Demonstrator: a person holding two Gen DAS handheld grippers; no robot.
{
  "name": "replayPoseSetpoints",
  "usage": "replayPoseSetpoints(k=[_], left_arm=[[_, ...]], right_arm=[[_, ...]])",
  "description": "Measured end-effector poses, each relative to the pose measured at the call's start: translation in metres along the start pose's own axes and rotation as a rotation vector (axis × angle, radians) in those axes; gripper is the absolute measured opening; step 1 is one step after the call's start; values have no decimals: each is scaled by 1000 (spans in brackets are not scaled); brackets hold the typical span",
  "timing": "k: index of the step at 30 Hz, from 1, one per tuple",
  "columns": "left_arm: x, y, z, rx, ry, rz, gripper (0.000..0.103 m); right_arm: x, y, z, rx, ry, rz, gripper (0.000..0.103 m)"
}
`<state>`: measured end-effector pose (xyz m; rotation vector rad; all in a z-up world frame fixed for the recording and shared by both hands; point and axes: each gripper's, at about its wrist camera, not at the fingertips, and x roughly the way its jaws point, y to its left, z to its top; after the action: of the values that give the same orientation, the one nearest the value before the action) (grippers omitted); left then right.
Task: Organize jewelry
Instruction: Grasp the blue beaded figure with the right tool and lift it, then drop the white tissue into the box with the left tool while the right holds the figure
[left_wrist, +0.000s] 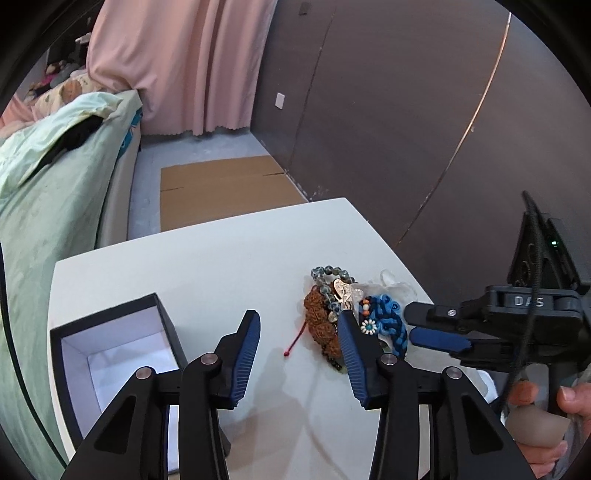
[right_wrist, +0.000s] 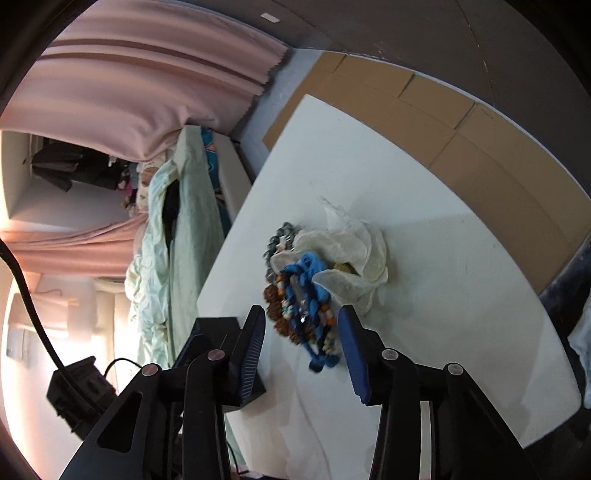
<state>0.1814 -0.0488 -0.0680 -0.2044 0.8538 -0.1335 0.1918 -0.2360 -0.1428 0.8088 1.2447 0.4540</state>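
A heap of jewelry lies on the white table (left_wrist: 221, 266): a grey bead bracelet (left_wrist: 328, 275), a brown rough-bead bracelet (left_wrist: 319, 308), a blue knotted cord piece (left_wrist: 388, 321) and a clear plastic bag (left_wrist: 395, 284). An open black box (left_wrist: 110, 354) with a white inside stands at the left. My left gripper (left_wrist: 299, 332) is open, its right finger beside the heap. My right gripper (right_wrist: 302, 325) is open and tilted on its side, its fingers either side of the blue cord (right_wrist: 306, 273) and brown beads (right_wrist: 275, 295). The bag (right_wrist: 354, 247) lies just behind.
A bed with green bedding (left_wrist: 44, 206) runs along the table's left side. Flat cardboard (left_wrist: 225, 188) lies on the floor beyond the table. A dark wall (left_wrist: 388, 110) stands at the right. The right gripper's body (left_wrist: 517, 314) shows in the left wrist view.
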Motion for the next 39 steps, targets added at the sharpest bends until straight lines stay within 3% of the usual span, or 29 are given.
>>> replayPoseSetpoints(k=[3, 5, 8, 16, 25, 30, 35, 39], left_arm=[[5, 2, 3, -11, 8, -6, 46], [9, 5, 4, -23, 16, -10, 46], [12, 7, 4, -34, 20, -12, 46], [16, -3, 3, -28, 23, -17, 46], [32, -39, -3, 26, 51, -78, 46], [44, -59, 3, 50, 94, -149, 47], [50, -78, 6, 72, 99, -174, 64], [54, -91, 3, 111, 93, -145, 64]], right_arm=[[10, 2, 0, 0, 41, 11, 35], [16, 2, -2, 7, 61, 32, 11], [10, 5, -3, -5, 41, 70, 8], [-39, 19, 4, -78, -111, 209, 7], [-76, -6, 20, 12, -247, 201, 7], [-89, -29, 38, 83, -295, 202, 7], [-101, -38, 41, 111, -343, 178, 7], [-107, -46, 42, 128, -351, 183, 7]])
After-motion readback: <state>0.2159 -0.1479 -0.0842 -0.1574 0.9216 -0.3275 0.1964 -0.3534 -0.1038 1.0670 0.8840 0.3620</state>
